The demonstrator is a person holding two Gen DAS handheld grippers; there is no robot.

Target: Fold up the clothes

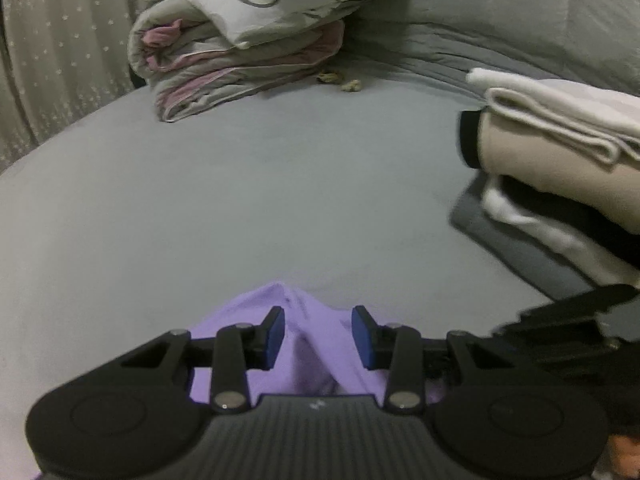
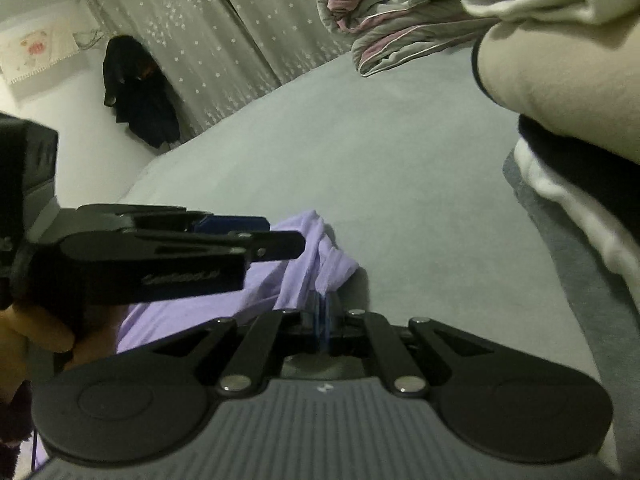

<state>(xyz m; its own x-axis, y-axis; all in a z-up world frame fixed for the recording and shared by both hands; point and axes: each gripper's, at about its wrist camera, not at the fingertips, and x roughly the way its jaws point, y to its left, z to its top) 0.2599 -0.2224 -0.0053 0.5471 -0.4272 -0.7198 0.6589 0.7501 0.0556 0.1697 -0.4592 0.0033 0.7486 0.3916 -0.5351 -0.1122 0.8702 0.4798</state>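
A light purple garment (image 1: 308,320) lies bunched on the grey bed sheet (image 1: 280,184) at the near edge. In the left wrist view my left gripper (image 1: 319,334) stands open, its blue pads apart on either side of a raised fold of the purple cloth, not pressing it. The right gripper (image 2: 323,314) is shut on an edge of the purple garment (image 2: 304,264), pads together with cloth pinched between them. In the right wrist view the left gripper (image 2: 280,236) shows from the side, right next to that same bunch.
A stack of folded clothes (image 1: 560,152) in cream, beige, black and grey sits at the right. A folded quilt (image 1: 240,48) lies at the far end of the bed, with small brownish bits (image 1: 348,84) beside it. Starred curtains (image 2: 208,40) and a dark hanging garment (image 2: 140,92) are beyond the bed.
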